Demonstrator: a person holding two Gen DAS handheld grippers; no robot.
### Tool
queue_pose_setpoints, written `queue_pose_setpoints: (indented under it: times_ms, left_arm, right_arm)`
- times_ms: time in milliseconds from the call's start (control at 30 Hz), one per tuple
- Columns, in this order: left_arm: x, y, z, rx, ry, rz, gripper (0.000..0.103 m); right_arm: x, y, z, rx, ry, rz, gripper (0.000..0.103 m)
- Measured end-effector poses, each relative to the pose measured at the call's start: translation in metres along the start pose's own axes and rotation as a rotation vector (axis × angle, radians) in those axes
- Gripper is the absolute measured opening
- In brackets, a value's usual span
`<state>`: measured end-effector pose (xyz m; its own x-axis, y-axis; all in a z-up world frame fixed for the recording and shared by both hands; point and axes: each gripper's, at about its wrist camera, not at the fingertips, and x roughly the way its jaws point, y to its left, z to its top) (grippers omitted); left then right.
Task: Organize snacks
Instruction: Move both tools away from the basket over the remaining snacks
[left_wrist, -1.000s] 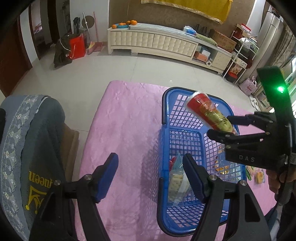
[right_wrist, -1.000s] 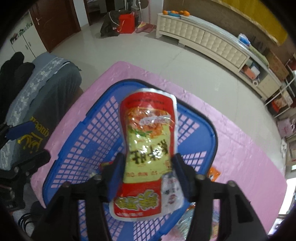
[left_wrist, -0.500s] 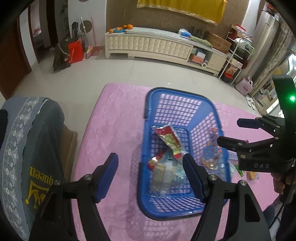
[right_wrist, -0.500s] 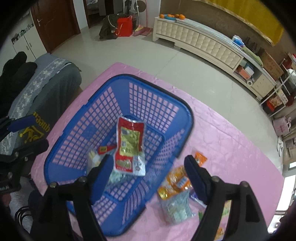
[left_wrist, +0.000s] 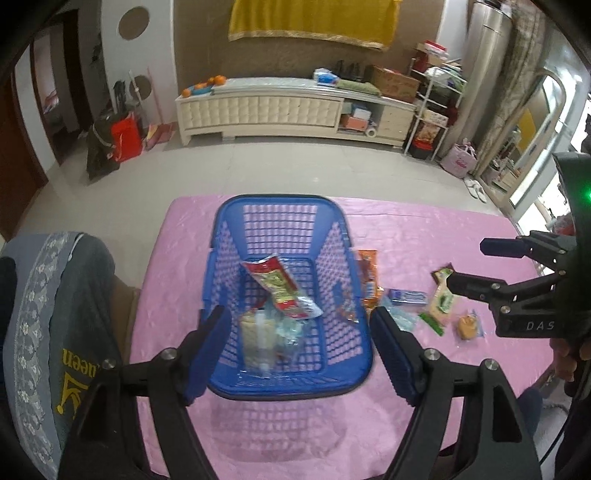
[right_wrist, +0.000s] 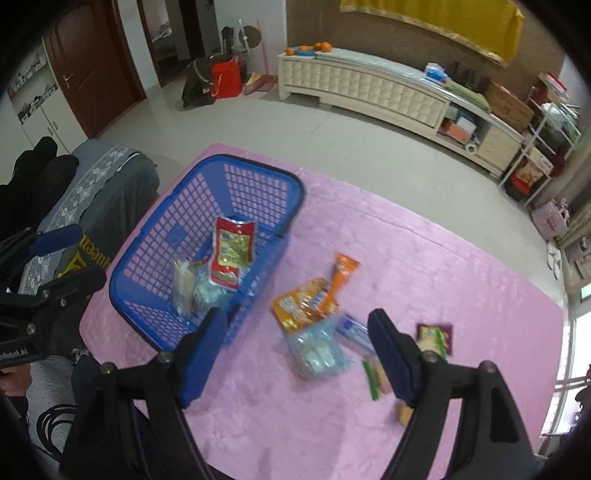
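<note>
A blue mesh basket (left_wrist: 280, 210) (right_wrist: 258, 173) stands on the pink table. A red and yellow snack pack (left_wrist: 279, 286) (right_wrist: 231, 254) lies in it on top of clear cracker packs (left_wrist: 258, 339). Several loose snacks lie right of the basket: an orange pack (right_wrist: 303, 306), an orange stick (right_wrist: 341, 275), a clear pack (right_wrist: 317, 350), a green and purple pack (right_wrist: 434, 338) (left_wrist: 441, 299). My left gripper (left_wrist: 301, 354) is open and empty above the basket's near rim. My right gripper (right_wrist: 297, 358) (left_wrist: 467, 266) is open and empty above the loose snacks.
A grey chair back with a patterned cover (left_wrist: 48, 314) stands left of the table. The pink cloth (right_wrist: 424, 266) covers the table to its edges. A white low cabinet (left_wrist: 280, 110) stands across the tiled floor.
The right gripper let go of the red and yellow pack, which dropped into the basket. It then drew back to the right, over the loose snacks. The left gripper pulled back and higher.
</note>
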<state>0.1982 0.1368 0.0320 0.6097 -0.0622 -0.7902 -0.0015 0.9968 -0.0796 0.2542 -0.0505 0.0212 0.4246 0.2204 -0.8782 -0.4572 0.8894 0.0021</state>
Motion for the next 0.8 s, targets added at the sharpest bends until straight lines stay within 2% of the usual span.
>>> queue_pose_setpoints:
  times_ms: [233, 500, 800]
  left_arm:
    - [-0.001, -0.04, -0.009, 0.043, -0.002, -0.01, 0.078]
    - [0.018, -0.093, -0.026, 0.098, 0.031, -0.035, 0.078]
    - [0.045, -0.141, -0.032, 0.171, 0.082, -0.047, 0.078]
  right_arm:
    - [-0.023, -0.035, -0.039, 0.055, -0.022, -0.006, 0.082]
    - [-0.026, -0.079, -0.079, 0.12, -0.003, -0.023, 0.082]
    - [-0.021, -0.115, -0.108, 0.176, 0.011, -0.016, 0.082]
